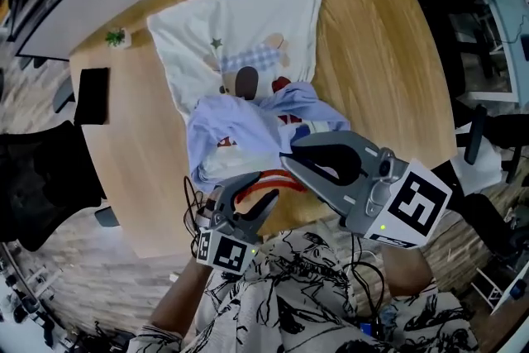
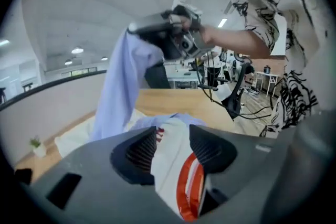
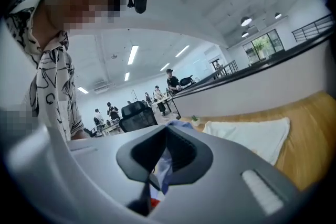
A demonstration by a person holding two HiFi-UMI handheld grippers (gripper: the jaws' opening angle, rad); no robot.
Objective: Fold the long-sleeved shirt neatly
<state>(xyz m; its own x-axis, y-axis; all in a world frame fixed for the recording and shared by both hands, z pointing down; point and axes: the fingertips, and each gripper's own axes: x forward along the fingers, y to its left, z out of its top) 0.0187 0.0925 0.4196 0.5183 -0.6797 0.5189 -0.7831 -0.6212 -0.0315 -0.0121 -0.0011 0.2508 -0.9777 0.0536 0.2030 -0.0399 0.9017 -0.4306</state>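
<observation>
A light blue long-sleeved shirt (image 1: 240,124) lies bunched on the wooden table (image 1: 380,54), partly over a white printed cloth (image 1: 240,21). My right gripper (image 1: 285,157) is shut on a fold of the blue fabric and holds it raised; in the left gripper view that fabric (image 2: 118,86) hangs down from it. In the right gripper view the blue cloth (image 3: 164,168) is pinched between the closed jaws. My left gripper (image 1: 258,193) is near the table's front edge. Its jaws stand apart, with the shirt's white part with an orange-red trim (image 2: 184,186) lying between them.
A small potted plant (image 1: 116,37) and a flat black device (image 1: 91,95) sit at the table's left side. A black chair (image 1: 41,178) stands left of the table. Desks, chairs and several people show far off in the right gripper view.
</observation>
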